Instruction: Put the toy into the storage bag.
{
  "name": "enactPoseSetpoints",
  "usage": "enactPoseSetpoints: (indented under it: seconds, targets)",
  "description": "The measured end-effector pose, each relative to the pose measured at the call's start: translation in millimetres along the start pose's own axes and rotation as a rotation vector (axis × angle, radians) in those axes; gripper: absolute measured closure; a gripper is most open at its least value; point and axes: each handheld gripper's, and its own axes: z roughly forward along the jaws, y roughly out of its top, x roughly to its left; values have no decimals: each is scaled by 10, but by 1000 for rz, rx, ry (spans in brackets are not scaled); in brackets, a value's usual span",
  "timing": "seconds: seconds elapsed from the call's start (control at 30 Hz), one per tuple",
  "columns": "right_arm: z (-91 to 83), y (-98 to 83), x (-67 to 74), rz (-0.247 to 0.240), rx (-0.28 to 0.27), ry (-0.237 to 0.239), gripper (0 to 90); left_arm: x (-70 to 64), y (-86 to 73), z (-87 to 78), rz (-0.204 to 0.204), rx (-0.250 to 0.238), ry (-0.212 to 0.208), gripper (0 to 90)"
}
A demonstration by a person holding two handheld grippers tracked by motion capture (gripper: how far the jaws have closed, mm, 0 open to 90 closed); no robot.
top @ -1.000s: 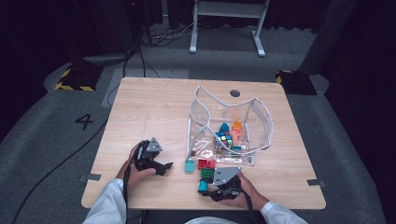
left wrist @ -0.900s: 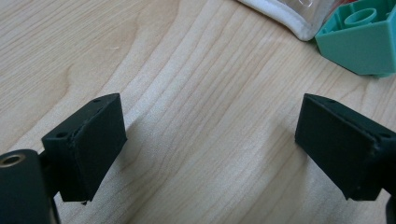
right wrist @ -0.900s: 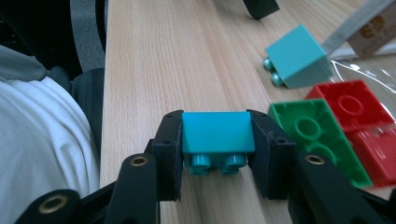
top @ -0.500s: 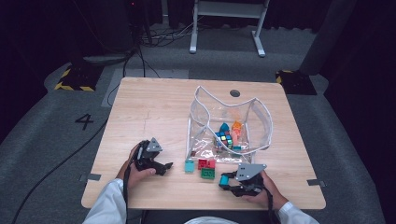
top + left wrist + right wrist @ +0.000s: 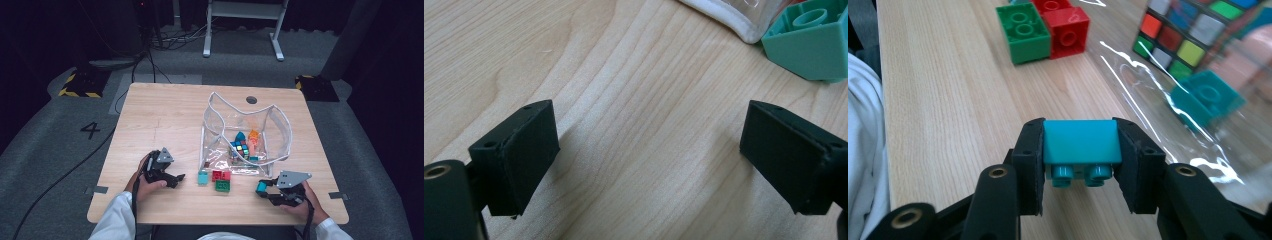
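Gripping a teal brick [image 5: 1082,142] between its two black jaws, the right gripper [image 5: 267,189] hovers low over the near right part of the wooden table [image 5: 165,115], just in front of the clear plastic bag [image 5: 245,132]. In the right gripper view the brick sits squarely between the pads, which press on both of its sides, with its two studs pointing back toward the camera. In the high view the same brick shows as a small teal block at the gripper's tip, and the person's right hand [image 5: 300,205] wraps the gripper body from behind.

The left gripper [image 5: 172,177] rests on the table at the near left, held in the person's left hand [image 5: 147,180]. Its jaws stand wide apart with nothing between them; bare wood shows in the gap in the left gripper view. A turquoise brick [image 5: 202,177] lies just beyond its tip.

Right of that brick, a red brick [image 5: 220,175] and a green brick [image 5: 223,185] lie touching each other, just outside the bag's near edge. Inside the bag lie a colour cube puzzle [image 5: 240,149], another teal brick [image 5: 1205,100] and some orange and blue pieces, too small to tell apart.
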Motion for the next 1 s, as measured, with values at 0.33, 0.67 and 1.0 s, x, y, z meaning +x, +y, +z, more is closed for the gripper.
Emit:
enactPoseSetpoints:
  seconds: [0.33,0.67,1.0]
  targets:
    - [-284,-181,-199,42,9,-74,592,3,1,0,4,1,-1,88]
    - [-547,-158,-468,107,-9,-194,593,4,1,-1,4,1,-2,88]
    - [-743,92,-772,149,-44,-311,593,3,1,0,3,1,-2,88]
